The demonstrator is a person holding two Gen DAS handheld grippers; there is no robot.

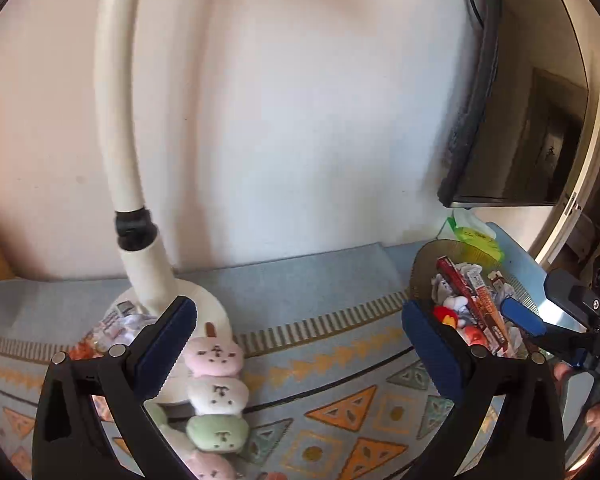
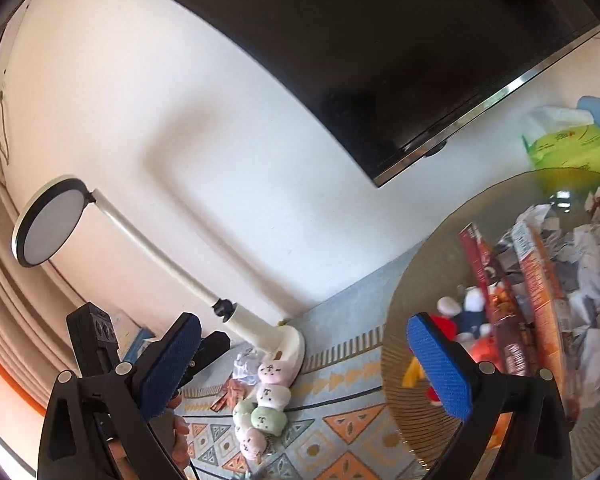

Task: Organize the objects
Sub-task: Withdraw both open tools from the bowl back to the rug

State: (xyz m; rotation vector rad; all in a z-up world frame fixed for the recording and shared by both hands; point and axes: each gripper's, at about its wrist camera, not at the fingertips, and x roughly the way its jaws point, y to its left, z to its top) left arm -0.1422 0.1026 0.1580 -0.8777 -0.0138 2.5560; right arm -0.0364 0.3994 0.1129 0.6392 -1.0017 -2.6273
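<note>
Grippers both spread wide, nothing held: left gripper (image 1: 296,348) hangs over the patterned cloth (image 1: 340,412), right gripper (image 2: 304,368) likewise, its right pad over the rim of the glass bowl (image 2: 404,300). Plush dango skewer (image 1: 216,392) lies on the cloth just beside the left gripper's left pad, its top end against the white lamp base (image 1: 204,300). Crumpled wrappers (image 2: 240,376) sit next to it. Bowl farther right holds snack boxes (image 2: 536,288), paper scraps, a small red-white plush (image 2: 448,316). Green tissue pack (image 2: 568,144) behind the bowl. Dark TV (image 2: 380,60) on the wall at back.
</note>
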